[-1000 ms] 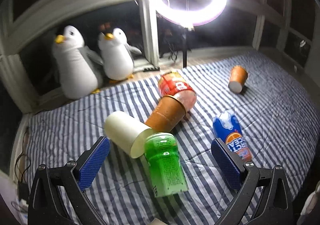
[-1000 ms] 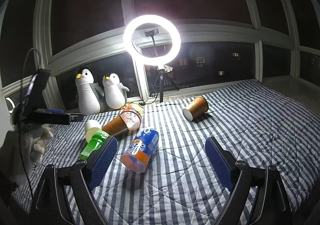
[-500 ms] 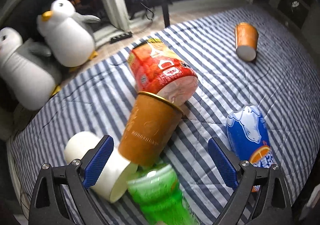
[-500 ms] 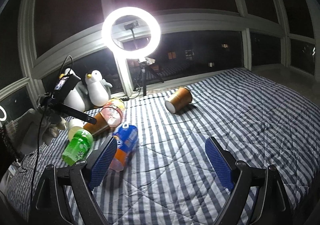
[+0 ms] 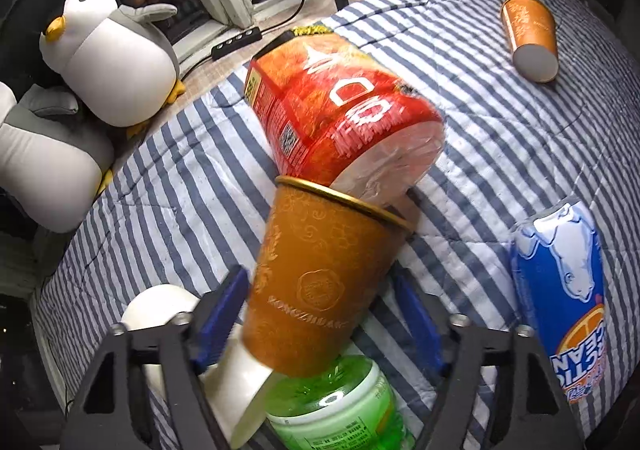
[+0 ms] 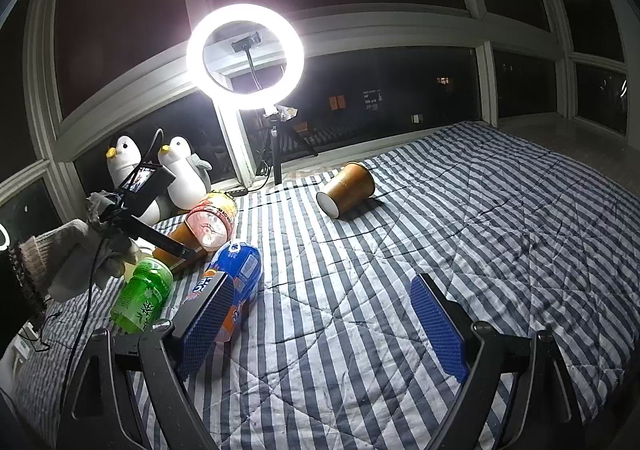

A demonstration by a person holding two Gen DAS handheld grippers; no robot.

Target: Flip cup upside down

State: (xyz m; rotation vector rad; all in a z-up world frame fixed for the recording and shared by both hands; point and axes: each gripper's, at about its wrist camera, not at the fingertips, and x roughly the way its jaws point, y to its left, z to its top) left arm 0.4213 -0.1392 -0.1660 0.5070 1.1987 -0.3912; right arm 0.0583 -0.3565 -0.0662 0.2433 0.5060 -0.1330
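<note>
An orange paper cup (image 5: pixel 320 282) lies on its side on the striped bedspread, its gold rim against a red noodle cup (image 5: pixel 340 118). My left gripper (image 5: pixel 320 314) is around the orange cup's lower body, blue pads close on both sides; the left pad touches it, the right pad shows a small gap. In the right wrist view this cup (image 6: pixel 180 238) lies under the left gripper's black arm. A second orange cup (image 6: pixel 348 190) lies on its side farther back; it also shows in the left wrist view (image 5: pixel 530 38). My right gripper (image 6: pixel 320 318) is open and empty above the bedspread.
A white cup (image 5: pixel 168 314), a green bottle (image 5: pixel 332 410) and a blue can (image 5: pixel 560 298) lie around the grasped cup. Two plush penguins (image 5: pixel 108 58) sit by the window. A ring light (image 6: pixel 244 58) on a tripod stands behind the bed.
My left gripper has moved forward and down onto the orange cup, and its pads have narrowed around it. My right gripper has shifted slightly and stays open.
</note>
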